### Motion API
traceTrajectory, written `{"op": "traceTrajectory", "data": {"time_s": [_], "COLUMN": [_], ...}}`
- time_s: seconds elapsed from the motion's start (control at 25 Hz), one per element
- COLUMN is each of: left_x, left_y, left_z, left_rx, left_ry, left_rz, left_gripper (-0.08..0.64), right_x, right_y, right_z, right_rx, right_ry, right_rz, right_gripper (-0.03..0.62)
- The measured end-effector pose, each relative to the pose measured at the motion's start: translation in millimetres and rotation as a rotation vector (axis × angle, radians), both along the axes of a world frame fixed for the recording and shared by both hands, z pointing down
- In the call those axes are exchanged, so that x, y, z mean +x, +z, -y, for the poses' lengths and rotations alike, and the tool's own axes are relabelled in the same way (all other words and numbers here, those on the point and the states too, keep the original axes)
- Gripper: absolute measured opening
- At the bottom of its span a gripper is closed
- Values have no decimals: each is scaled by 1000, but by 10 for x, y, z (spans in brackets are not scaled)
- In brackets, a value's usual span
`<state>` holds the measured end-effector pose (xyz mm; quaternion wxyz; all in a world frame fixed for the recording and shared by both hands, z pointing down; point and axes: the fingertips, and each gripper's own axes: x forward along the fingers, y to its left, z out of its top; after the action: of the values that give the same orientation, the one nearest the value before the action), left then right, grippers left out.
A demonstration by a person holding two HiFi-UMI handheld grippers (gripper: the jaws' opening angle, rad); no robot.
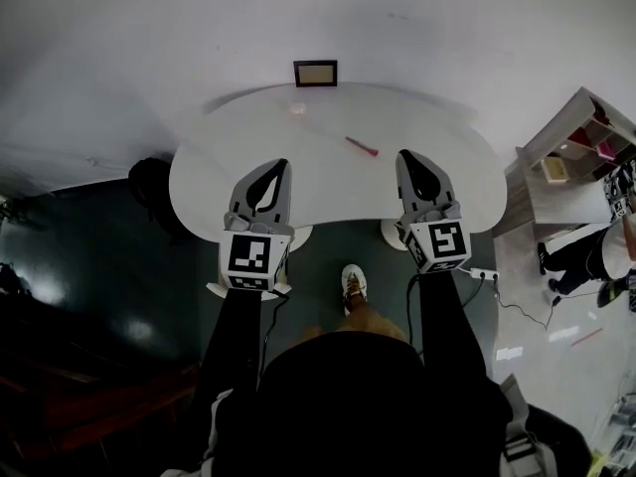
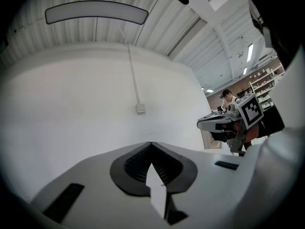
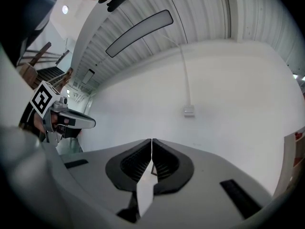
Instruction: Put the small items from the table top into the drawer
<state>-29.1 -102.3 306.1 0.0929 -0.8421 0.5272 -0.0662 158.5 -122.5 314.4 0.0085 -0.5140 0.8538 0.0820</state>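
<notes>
A white rounded table (image 1: 229, 162) stands against a white wall. On it lie a thin pink pen-like item (image 1: 361, 146) and a small white item (image 1: 297, 109). No drawer shows in any view. My left gripper (image 1: 275, 164) hangs over the table's near left edge, and my right gripper (image 1: 407, 154) over its near right edge. Both are shut with nothing between the jaws. The left gripper view shows the closed left gripper (image 2: 151, 143) facing the bare wall; the right gripper view shows the same of the right gripper (image 3: 151, 140). Both items lie ahead of the grippers, apart from them.
A small dark frame (image 1: 315, 73) stands at the table's far edge by the wall. A shelf unit (image 1: 571, 152) and a person (image 1: 596, 251) are at the right. A power strip (image 1: 483, 273) lies on the floor, a dark object (image 1: 151, 182) sits left of the table.
</notes>
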Motion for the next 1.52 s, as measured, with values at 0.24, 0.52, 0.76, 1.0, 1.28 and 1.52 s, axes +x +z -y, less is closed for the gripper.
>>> {"op": "traceTrajectory", "data": {"time_s": [0.24,0.52,0.76,1.0,1.28,1.52], "left_x": [96,201,273,377,511,461], "left_y": [18,173,307,310,302,304], "left_z": [890,1678,2000,2141,2200,2202], "left_rx": [-28,-67,-104,-112,-113,-115], "left_ry": [-49,-110,-142,-143,-122,-145], "left_rz": [18,19,6,12,35,31], "left_gripper": [9,9,9,9,9,9], "right_x": [15,16,100,191,150,-49], "right_y": [37,141,316,455,393,921], "right_z": [958,1871,2295,2461,2527,2624], "right_rx": [-24,-61,-69,-88,-85,-279], "right_ry": [-80,-152,-178,-182,-208,-308], "right_rz": [-32,-24,-3,-12,18,-74], "right_gripper": [28,28,29,28,28,29]}}
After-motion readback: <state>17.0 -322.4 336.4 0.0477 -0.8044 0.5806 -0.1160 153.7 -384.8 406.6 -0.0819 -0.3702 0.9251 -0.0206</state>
